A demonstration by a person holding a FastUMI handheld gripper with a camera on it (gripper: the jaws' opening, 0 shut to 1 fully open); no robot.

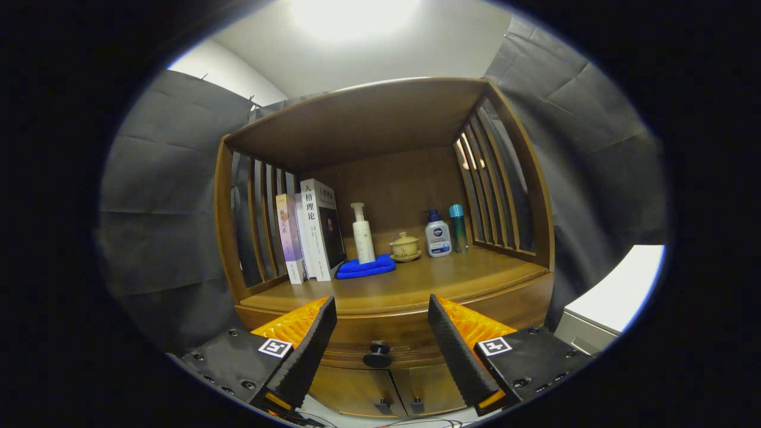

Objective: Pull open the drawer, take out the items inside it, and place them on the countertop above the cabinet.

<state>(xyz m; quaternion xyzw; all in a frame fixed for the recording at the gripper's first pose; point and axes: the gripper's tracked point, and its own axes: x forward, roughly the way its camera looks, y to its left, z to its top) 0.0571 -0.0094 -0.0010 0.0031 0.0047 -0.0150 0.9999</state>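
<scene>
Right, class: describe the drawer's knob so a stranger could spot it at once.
Start at the wooden cabinet, then drop below its countertop to the drawer front. The round dark knob sits there, between the open jaws, above the two smaller door pulls.

So the cabinet (386, 137) is warm brown wood all over, worktop (416, 282) included, with a black drawer knob (377, 355). On it: bright blue folded cloth (365, 267), white pump bottle (362, 233), yellowish lidded cup (405, 245), teal bottle (457, 228), and a white bottle with blue cap (437, 233).
</scene>
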